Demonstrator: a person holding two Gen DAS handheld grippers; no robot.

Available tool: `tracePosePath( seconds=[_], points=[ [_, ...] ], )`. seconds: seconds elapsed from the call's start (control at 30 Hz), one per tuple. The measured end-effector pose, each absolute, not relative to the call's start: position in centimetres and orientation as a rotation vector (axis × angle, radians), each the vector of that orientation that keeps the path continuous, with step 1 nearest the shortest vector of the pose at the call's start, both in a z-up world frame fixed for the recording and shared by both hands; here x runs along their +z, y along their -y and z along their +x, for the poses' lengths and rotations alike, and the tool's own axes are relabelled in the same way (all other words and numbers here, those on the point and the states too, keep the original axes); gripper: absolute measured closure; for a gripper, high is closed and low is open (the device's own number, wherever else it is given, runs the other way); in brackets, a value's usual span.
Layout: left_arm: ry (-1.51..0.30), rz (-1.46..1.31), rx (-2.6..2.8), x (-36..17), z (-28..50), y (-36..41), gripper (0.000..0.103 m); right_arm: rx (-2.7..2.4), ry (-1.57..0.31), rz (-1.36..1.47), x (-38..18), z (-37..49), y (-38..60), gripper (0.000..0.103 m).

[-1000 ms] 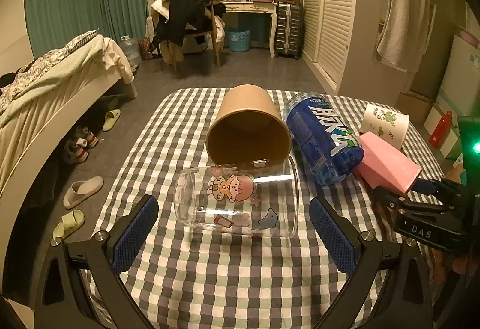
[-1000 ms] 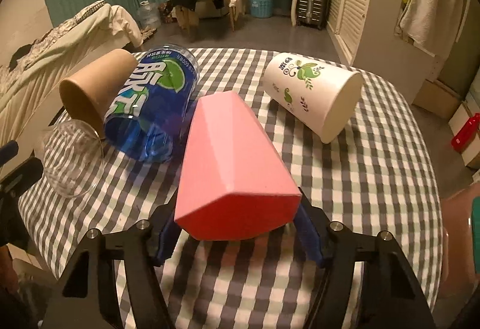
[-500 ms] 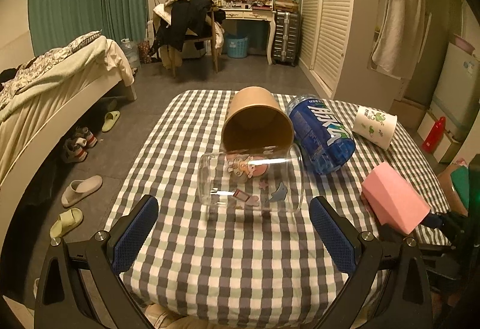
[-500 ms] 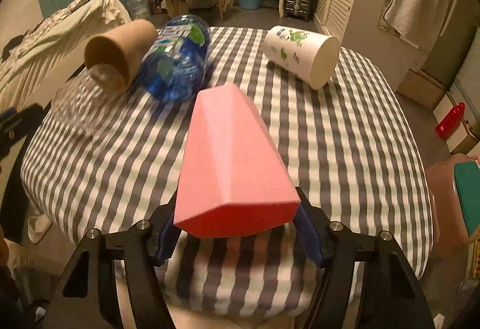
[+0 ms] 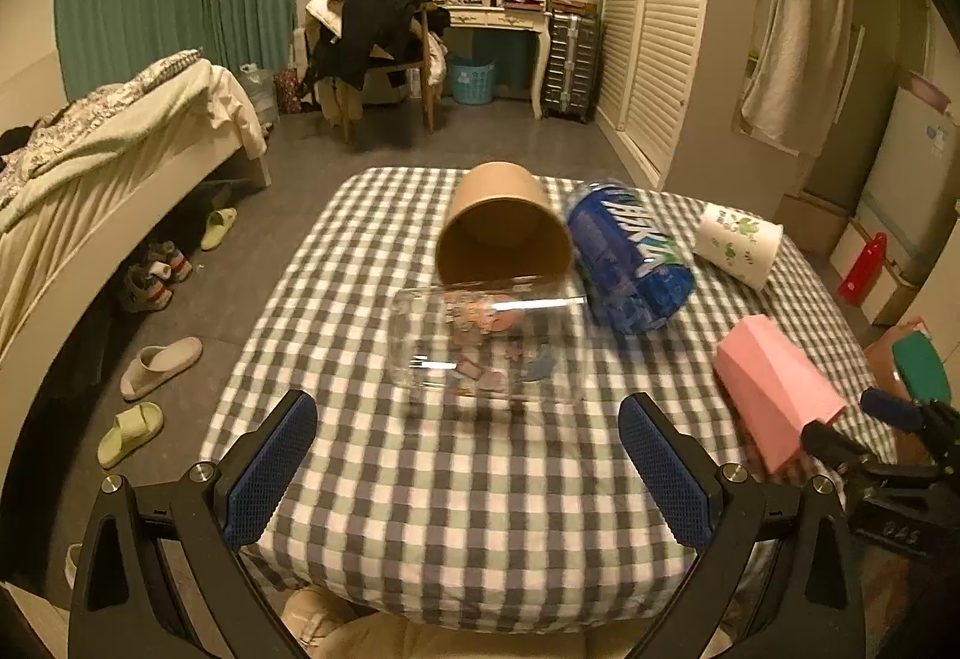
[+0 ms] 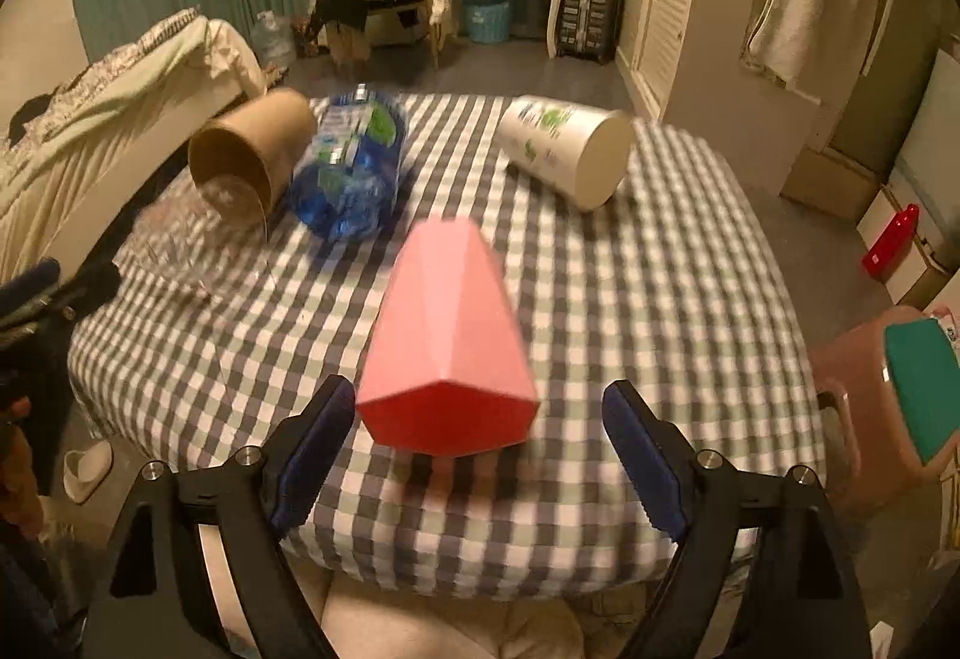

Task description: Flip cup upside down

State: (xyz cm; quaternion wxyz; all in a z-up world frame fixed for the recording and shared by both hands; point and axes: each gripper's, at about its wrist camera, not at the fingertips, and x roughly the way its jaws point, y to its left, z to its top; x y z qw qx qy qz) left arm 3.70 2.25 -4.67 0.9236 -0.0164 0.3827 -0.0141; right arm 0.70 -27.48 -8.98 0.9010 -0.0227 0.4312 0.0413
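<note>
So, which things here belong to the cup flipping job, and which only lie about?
Job: pink cup, between the open fingers of the right gripper; perhaps the clear glass cup, before the open left gripper.
Lying about: brown paper cup, blue bottle, white printed cup, all on their sides on the checked table.

We look forward from both wrists, above the near edge of the checked table (image 5: 480, 509); both views share its cups.
</note>
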Motion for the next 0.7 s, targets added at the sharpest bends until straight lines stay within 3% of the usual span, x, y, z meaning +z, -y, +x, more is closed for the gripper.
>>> tracePosePath(
  seconds=[0.33,0.7],
  points=[
    [-0.809,0.019,-0.098,-2.6,5.1,3.2,0.0,0.034,-0.796,-0.007,-5.2,-0.7,32.9,0.016],
    [-0.893,0.09,-0.17,-3.0,8.5,9.7,0.0,-0.05,-0.806,0.088,-6.7,-1.1,39.7,0.016]
  ],
)
